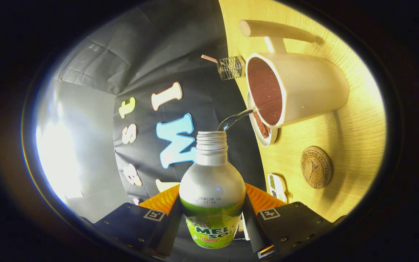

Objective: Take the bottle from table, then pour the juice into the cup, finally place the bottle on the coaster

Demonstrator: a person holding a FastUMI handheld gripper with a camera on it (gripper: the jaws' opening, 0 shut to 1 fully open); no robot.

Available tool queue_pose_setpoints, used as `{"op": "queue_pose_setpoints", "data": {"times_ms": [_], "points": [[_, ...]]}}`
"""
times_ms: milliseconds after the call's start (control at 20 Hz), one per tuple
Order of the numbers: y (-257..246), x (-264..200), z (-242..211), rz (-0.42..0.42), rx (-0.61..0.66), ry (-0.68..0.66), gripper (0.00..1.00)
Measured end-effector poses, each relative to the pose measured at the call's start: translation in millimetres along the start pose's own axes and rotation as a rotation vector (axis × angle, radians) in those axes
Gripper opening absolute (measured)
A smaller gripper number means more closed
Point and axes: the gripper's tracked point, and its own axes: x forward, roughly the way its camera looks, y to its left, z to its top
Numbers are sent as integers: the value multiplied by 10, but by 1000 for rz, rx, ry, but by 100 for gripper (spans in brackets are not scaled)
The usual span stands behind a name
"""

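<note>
Our gripper (212, 214) squeezes one bottle (212, 189) between both fingers, tipped toward one cup (304, 92) on the bench (355, 131). Juice (236, 118) runs in. We count one coaster (316, 167) nearby.

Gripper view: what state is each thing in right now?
Gripper: shut on the bottle.
Bottle: uncapped, tipped toward the cup, held between the fingers.
Juice: flowing in a thin stream from the bottle's mouth to the cup's rim.
Cup: standing on the table, dark inside.
Coaster: bare, beside the cup.
Table: carries cup and coaster.
</note>
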Motion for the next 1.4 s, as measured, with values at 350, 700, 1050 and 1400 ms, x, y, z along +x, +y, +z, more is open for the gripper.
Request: {"op": "queue_pose_setpoints", "data": {"times_ms": [350, 700, 1050, 1400], "points": [[67, 22, -7, 20, 34, -12, 78], [142, 31, 21, 31, 78, -27, 79], [207, 92, 78, 37, 118, -45, 79], [279, 115, 19, 51, 157, -43, 78]]}}
